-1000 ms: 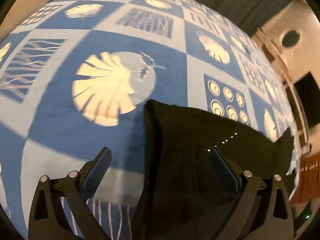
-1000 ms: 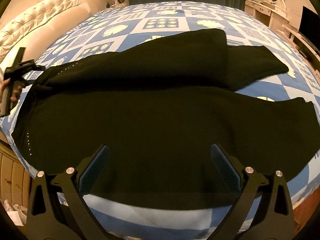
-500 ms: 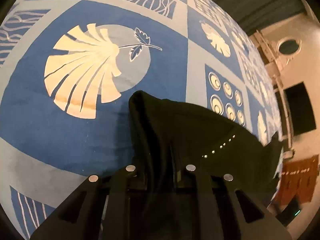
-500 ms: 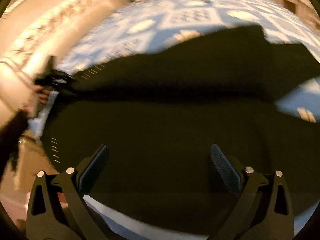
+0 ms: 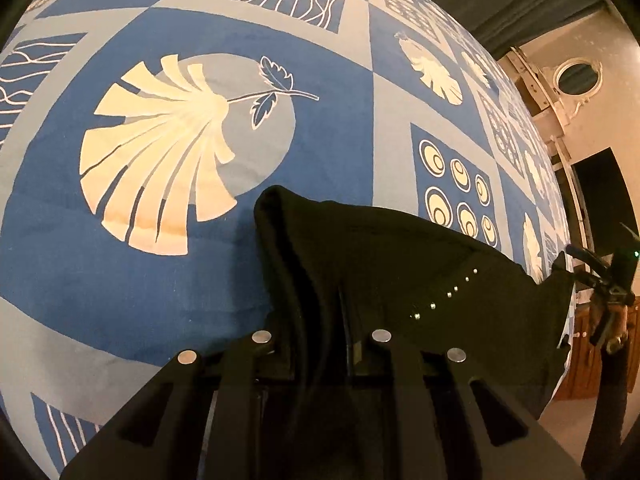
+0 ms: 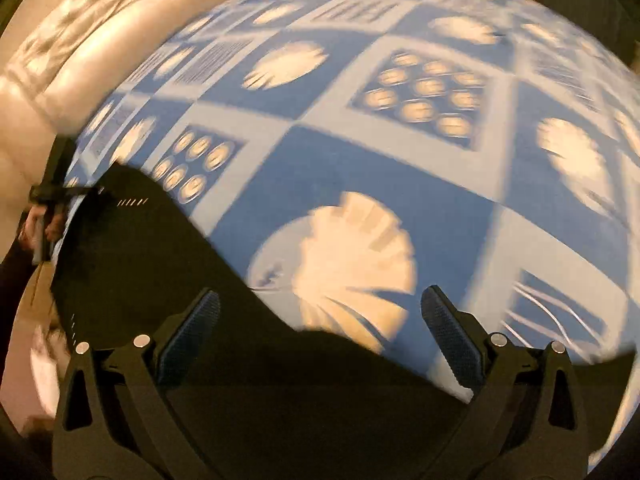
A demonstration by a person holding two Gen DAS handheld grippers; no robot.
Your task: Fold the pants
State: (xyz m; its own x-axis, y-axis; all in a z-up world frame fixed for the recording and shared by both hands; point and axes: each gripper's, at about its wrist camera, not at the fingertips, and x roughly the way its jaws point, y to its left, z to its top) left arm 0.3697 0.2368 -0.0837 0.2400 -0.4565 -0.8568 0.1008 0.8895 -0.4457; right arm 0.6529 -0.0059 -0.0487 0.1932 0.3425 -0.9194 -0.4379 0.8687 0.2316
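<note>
Bare bedspread (image 6: 360, 168) beyond pants (image 6: 140, 260); headboard (image 6: 80, 40) alongside.

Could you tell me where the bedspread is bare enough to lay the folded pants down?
Free: the blue square with the large shell print, left of the pants, and beyond it toward the six-ring panel. In the right view, the shell patch between the open right tongs is bare. Crowded: around the left tongs, clamped on cloth.

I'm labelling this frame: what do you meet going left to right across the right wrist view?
Left gripper pinching the pants' corner, black pants, large cream shell print on the blue bedspread, white wavy-line patch at the right.
</note>
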